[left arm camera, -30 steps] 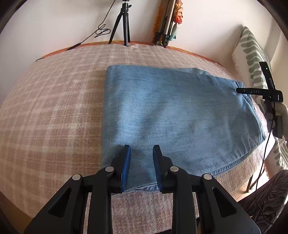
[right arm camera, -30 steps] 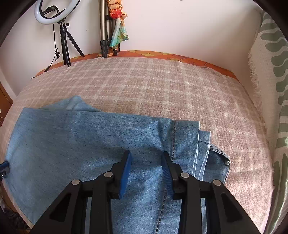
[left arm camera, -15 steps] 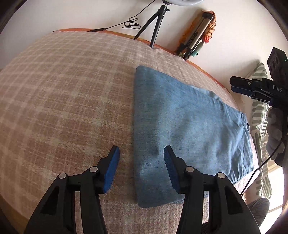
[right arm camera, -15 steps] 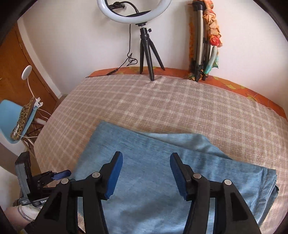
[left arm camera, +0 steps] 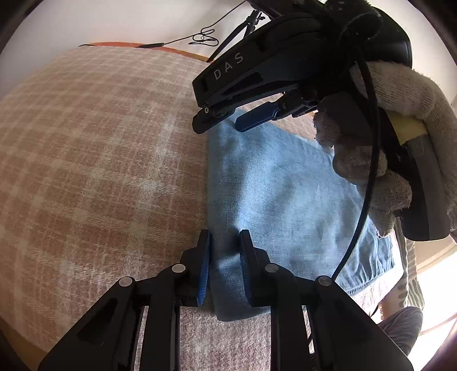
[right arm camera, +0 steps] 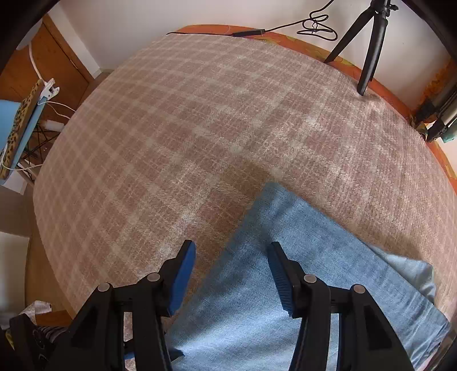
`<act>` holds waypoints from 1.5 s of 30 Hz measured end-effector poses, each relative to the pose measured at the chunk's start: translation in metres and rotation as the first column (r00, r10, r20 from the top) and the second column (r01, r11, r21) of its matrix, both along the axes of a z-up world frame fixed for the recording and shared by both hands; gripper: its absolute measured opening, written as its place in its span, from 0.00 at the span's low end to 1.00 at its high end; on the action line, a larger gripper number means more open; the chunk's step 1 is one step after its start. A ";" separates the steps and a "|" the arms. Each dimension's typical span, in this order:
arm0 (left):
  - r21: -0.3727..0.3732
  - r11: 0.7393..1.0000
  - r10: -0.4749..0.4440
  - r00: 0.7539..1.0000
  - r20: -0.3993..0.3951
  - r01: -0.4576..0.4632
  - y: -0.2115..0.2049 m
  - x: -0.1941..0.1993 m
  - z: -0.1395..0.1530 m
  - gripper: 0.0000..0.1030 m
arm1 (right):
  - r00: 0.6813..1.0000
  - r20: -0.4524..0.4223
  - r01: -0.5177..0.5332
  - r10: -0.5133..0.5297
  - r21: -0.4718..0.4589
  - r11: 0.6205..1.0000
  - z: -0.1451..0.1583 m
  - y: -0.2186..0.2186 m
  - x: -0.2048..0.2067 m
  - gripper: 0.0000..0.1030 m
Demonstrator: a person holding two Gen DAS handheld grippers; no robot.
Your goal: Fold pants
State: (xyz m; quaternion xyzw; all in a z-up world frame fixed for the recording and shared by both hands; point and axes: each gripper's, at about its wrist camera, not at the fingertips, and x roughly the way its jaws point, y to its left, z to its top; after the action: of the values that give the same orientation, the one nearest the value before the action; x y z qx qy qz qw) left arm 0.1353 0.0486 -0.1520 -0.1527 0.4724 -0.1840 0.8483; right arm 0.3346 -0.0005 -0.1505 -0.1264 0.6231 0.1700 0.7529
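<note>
Light blue denim pants (left arm camera: 274, 188) lie folded flat on a pink plaid bedcover (left arm camera: 94, 148). My left gripper (left arm camera: 224, 245) straddles the near part of the pants' left folded edge, jaws narrowed around a raised ridge of denim; I cannot tell if they pinch it. My right gripper (right arm camera: 230, 256) is open above the far end of that same edge, one finger over the bedcover, one over the pants (right arm camera: 300, 285). It also shows in the left wrist view (left arm camera: 228, 120), held by a gloved hand.
A black tripod (right arm camera: 368, 45) and a cable (right arm camera: 314, 22) stand at the bed's far edge by the wall. A blue chair (right arm camera: 14, 134) with a leopard-print item is off the bed's left side. A patterned pillow edge (left arm camera: 411, 274) lies right.
My left gripper has dropped to the pants' left edge and narrowed around the fold. My right gripper has swung left to the far end of that edge, still open.
</note>
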 end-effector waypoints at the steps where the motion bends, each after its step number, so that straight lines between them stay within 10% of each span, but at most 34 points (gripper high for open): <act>1: -0.010 1.000 0.002 1.000 -0.005 -0.002 0.001 0.000 0.000 0.18 | 1.000 -0.006 0.004 -0.005 -0.024 1.000 -0.004 0.002 0.001 0.51; 9: 0.000 1.000 -0.014 1.000 0.019 0.014 -0.004 -0.003 0.008 0.17 | 1.000 -0.018 -0.016 0.014 -0.130 0.991 -0.021 0.020 0.001 0.52; 17: 0.008 1.000 0.006 1.000 0.011 -0.006 -0.003 -0.005 0.006 0.18 | 0.999 0.020 0.040 -0.040 -0.029 0.999 -0.011 -0.007 0.003 0.07; 20: 0.011 1.000 0.011 1.000 -0.007 -0.011 -0.006 -0.004 0.003 0.34 | 0.997 0.031 0.070 -0.072 0.060 0.996 -0.002 -0.029 0.004 0.03; 25: -0.006 1.000 0.003 1.000 0.010 -0.003 -0.013 -0.002 0.004 0.38 | 0.994 0.047 0.091 -0.100 0.161 0.983 0.021 -0.060 0.001 0.02; 30: -0.029 1.000 -0.008 0.998 0.057 0.009 -0.021 -0.006 0.014 0.10 | 0.994 0.043 0.088 -0.097 0.178 0.980 0.027 -0.059 -0.001 0.03; 33: -0.004 1.000 -0.027 0.992 0.123 0.027 -0.027 -0.010 0.026 0.09 | 0.997 0.038 0.065 -0.070 0.140 0.988 0.029 -0.043 0.001 0.15; 35: 0.024 0.999 -0.040 0.986 0.164 0.037 -0.034 -0.014 0.031 0.09 | 0.997 0.050 0.057 -0.062 0.092 0.994 0.029 -0.033 0.005 0.40; 45: 0.047 0.996 -0.086 0.972 0.217 0.078 -0.055 -0.021 0.047 0.07 | 1.000 0.003 -0.028 0.028 -0.120 0.992 0.008 -0.007 0.004 0.29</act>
State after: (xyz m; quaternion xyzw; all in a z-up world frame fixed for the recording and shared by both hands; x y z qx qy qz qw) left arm 0.1142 -0.0062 -0.1054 -0.0958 0.3853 -0.2257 0.8897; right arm 0.3390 -0.0074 -0.1427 -0.1804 0.6285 0.1426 0.7430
